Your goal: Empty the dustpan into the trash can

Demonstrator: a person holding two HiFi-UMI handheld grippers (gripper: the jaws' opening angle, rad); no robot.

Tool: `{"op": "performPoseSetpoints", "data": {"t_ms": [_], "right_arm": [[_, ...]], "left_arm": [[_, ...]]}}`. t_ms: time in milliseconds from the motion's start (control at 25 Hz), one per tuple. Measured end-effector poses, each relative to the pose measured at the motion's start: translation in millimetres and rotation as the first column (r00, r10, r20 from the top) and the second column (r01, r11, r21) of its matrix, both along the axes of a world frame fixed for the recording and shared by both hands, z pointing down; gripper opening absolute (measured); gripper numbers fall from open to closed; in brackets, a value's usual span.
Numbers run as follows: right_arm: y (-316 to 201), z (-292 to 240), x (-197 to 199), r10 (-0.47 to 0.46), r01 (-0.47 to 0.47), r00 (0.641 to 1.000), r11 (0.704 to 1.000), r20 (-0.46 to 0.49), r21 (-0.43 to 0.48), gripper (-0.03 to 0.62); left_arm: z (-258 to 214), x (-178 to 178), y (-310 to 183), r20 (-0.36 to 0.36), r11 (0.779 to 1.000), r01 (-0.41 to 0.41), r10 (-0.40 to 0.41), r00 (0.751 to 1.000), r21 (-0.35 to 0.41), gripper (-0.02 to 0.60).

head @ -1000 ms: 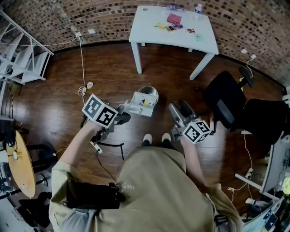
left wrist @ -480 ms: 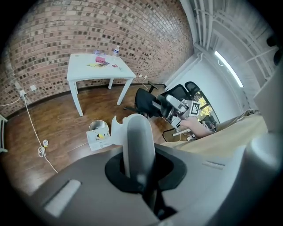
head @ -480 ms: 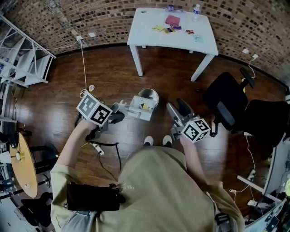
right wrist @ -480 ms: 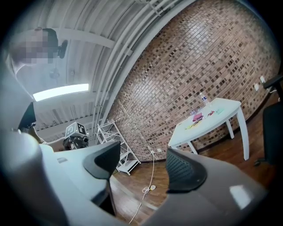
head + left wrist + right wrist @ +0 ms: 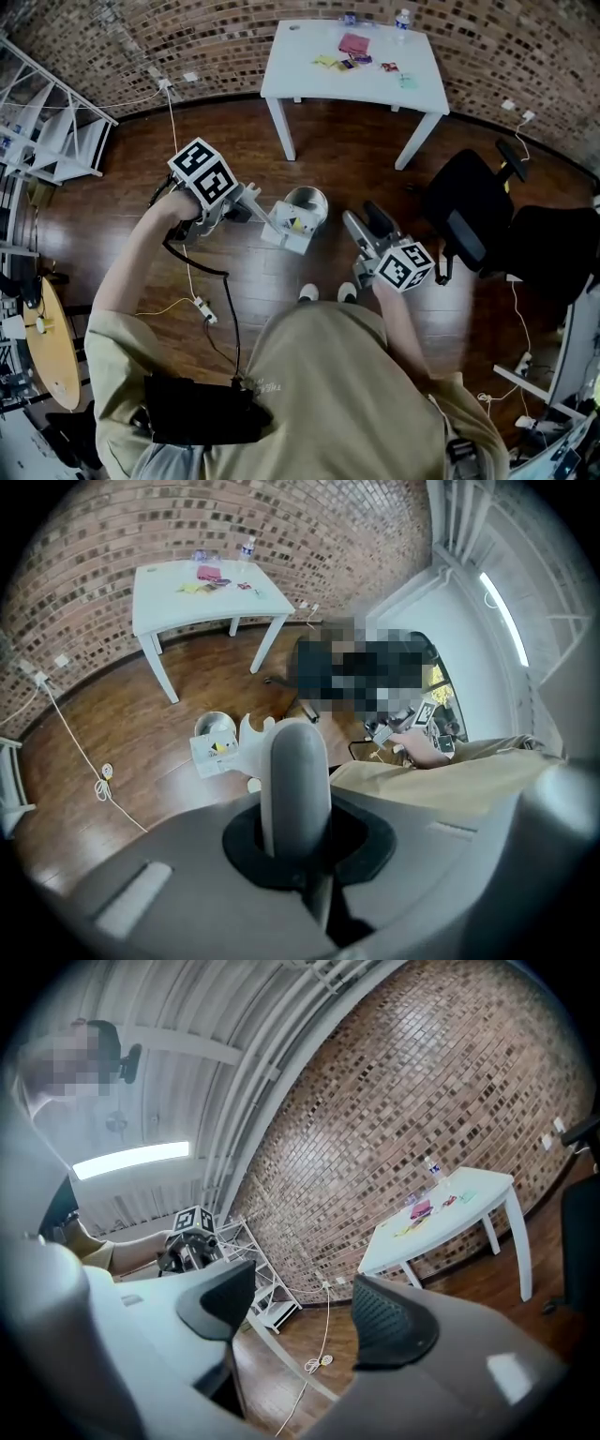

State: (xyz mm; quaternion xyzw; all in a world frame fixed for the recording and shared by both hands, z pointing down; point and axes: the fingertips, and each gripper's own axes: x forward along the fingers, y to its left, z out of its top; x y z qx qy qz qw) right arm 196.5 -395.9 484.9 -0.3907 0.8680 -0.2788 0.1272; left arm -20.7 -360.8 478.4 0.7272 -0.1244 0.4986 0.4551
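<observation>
Dustpan (image 5: 286, 228) in white plastic hangs off the end of its long handle just in front of the small metal trash can (image 5: 308, 200) on the dark wood floor. Seen from the head view, its far edge meets the can's rim, though I cannot tell whether the two touch. The left gripper (image 5: 242, 199) points steeply down and is clamped on the handle. The right gripper (image 5: 360, 215) is held beside the person's body, well apart from the can, with its two fingers spread. A white table (image 5: 281, 66) stands by the brick wall beyond, and a black office chair (image 5: 473, 211) sits off to the right.

In the left gripper view, the left gripper (image 5: 300, 855) has its jaws closed tight round the grey handle (image 5: 295, 761). The dustpan (image 5: 208, 757) lies past the handle's forked end with a yellow scrap (image 5: 222, 747) in it, right against the trash can (image 5: 214, 726).

In the right gripper view, the right gripper (image 5: 305, 1312) has its jaws standing apart with nothing between them; only floor and a coiled cable (image 5: 314, 1365) show through the gap. The left gripper (image 5: 192, 1241) is visible at the left.
</observation>
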Motion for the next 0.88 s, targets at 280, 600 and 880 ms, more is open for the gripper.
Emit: {"op": "performPoseSetpoints", "data": {"t_ms": [280, 600, 880], "right_arm": [[2.3, -1.4, 10.4, 0.019, -0.019, 1.000, 1.000, 0.019, 0.006, 0.311], [2.0, -2.7, 31.1, 0.052, -0.053, 0.998, 0.999, 0.038, 0.009, 0.311], [3.8, 5.8, 56.7, 0.102, -0.101, 0.994, 0.995, 0.038, -0.020, 0.310]], "left_arm": [[-2.8, 6.1, -27.1, 0.105, 0.994, -0.069, 0.078, 0.991, -0.086, 0.000], [1.8, 27.8, -40.5, 0.142, 0.955, -0.139, 0.181, 0.973, -0.261, 0.000], [-1.0, 54.3, -84.1, 0.122, 0.945, -0.137, 0.179, 0.976, -0.297, 0.000]]}}
